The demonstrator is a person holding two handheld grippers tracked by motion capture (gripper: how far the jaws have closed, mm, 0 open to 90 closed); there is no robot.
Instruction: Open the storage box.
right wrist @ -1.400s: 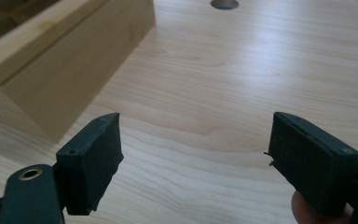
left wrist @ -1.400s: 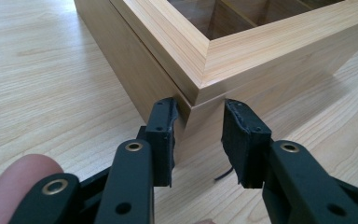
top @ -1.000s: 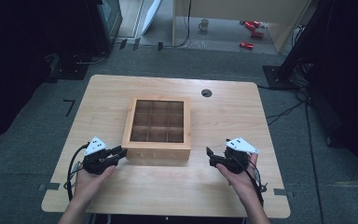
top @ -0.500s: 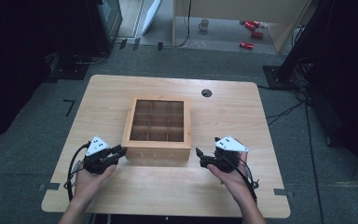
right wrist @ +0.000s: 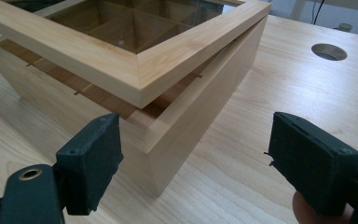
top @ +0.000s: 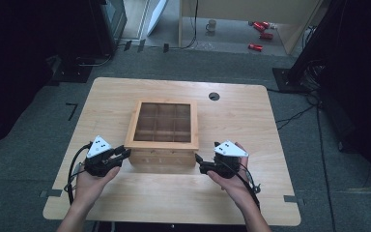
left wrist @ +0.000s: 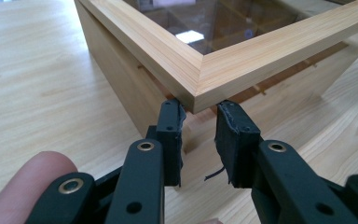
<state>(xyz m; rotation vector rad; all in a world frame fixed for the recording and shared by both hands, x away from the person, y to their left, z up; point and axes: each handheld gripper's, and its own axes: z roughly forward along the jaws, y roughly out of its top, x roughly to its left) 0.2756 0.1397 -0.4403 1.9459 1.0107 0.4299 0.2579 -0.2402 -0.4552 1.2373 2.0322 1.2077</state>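
Observation:
A wooden box [top: 163,157] with a glass-paned lid [top: 162,143] stands in the middle of the table. The lid [right wrist: 140,70] sits slightly raised, with a gap showing above the box wall [right wrist: 205,107]. My left gripper [top: 124,153] is at the box's front left corner. Its jaws are nearly together, and the fingertips [left wrist: 171,112] are tucked just under the lid's corner [left wrist: 200,84]; nothing lies between the pads. My right gripper [top: 199,162] stands open at the front right corner. Its wide jaws [right wrist: 193,140] flank that corner without touching it.
The light wooden table [top: 251,121] has a round cable hole [top: 214,96] behind the box. There is bare tabletop on both sides and in front. On the floor beyond are a mug [top: 211,25], red items [top: 261,29] and dark equipment.
My right gripper has moved left, up to the box's front right corner. The left gripper has stayed at the front left corner.

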